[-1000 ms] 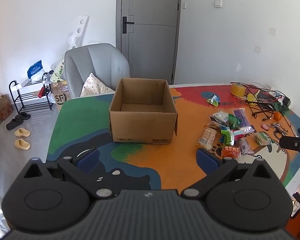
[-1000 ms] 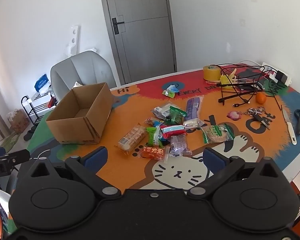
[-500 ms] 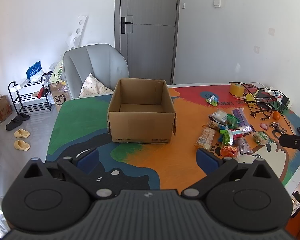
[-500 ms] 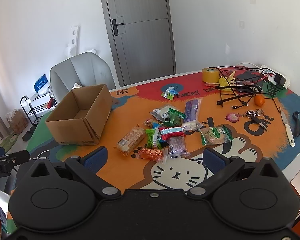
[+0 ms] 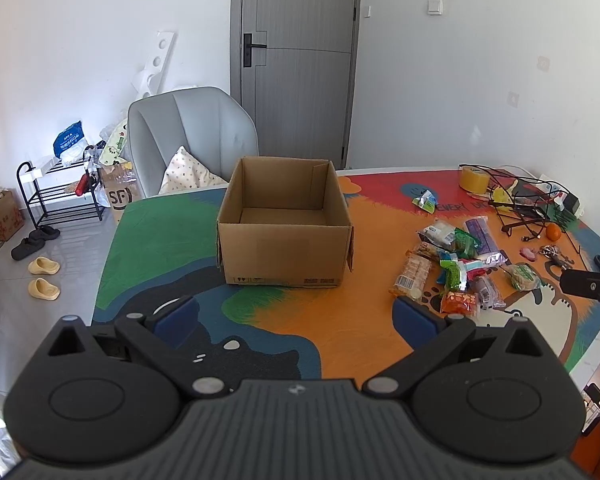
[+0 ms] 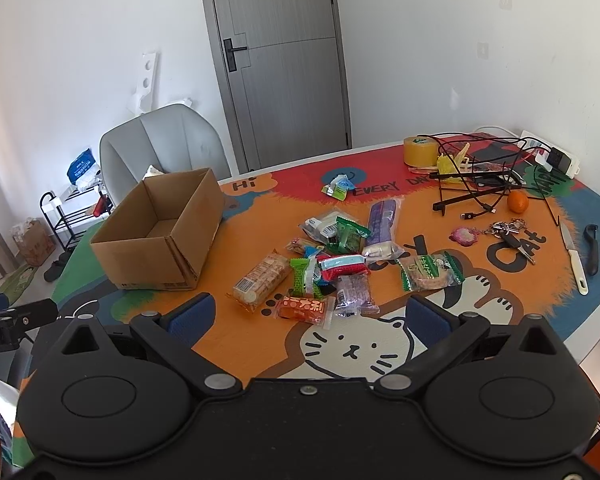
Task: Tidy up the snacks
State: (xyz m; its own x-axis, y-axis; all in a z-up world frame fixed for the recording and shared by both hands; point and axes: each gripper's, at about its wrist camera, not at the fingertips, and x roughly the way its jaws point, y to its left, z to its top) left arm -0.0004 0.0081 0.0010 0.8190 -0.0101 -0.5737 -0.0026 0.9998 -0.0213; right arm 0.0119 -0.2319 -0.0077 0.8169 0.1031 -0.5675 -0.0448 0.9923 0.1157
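Observation:
An open, empty cardboard box (image 5: 284, 232) (image 6: 160, 236) stands on the colourful table mat. To its right lies a pile of snack packets (image 5: 456, 268) (image 6: 332, 256): a cracker pack (image 6: 260, 280), an orange packet (image 6: 304, 308), a green-edged biscuit pack (image 6: 428, 272), a purple pack (image 6: 384, 216), and a small one apart (image 6: 336, 188). My left gripper (image 5: 296, 316) hovers open in front of the box, nothing between its fingers. My right gripper (image 6: 308, 314) is open just short of the pile.
Tape roll (image 6: 420, 152), black wire rack with cables (image 6: 484, 176), orange fruit (image 6: 517, 202), keys (image 6: 508, 232), a knife (image 6: 574, 256) and a peeler (image 6: 591, 248) crowd the table's right side. A grey chair (image 5: 192, 140) stands behind the table, a shoe rack (image 5: 60, 196) at far left.
Both grippers have risen or drawn back slightly, so the box and the snacks sit a little lower in view. Nothing on the table has moved.

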